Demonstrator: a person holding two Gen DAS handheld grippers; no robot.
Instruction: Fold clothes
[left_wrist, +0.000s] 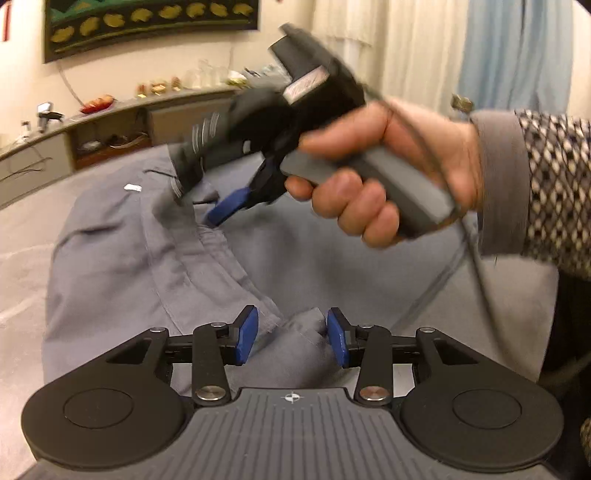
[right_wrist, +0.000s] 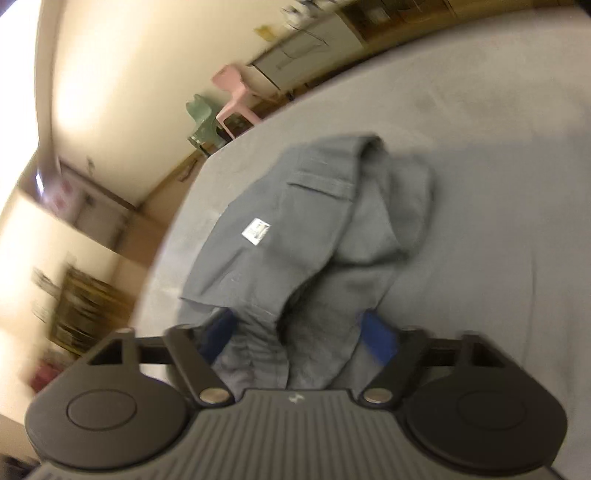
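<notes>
A grey garment (left_wrist: 147, 258) with a small white label (left_wrist: 132, 187) lies rumpled on a grey-covered table (left_wrist: 22, 236). My left gripper (left_wrist: 291, 338) is open, its blue pads either side of a raised fold of the cloth. The right gripper (left_wrist: 225, 208), held in a hand, hovers over the garment's far part. In the right wrist view the right gripper (right_wrist: 299, 332) is open with bunched cloth between its blue pads; the garment (right_wrist: 295, 221) with its pocket flap and label (right_wrist: 255, 231) lies beyond.
A long shelf (left_wrist: 110, 107) with small objects runs along the far wall. A pink stool (right_wrist: 234, 92) and a green stool (right_wrist: 201, 118) stand past the table edge. Curtains (left_wrist: 517, 55) hang at the right.
</notes>
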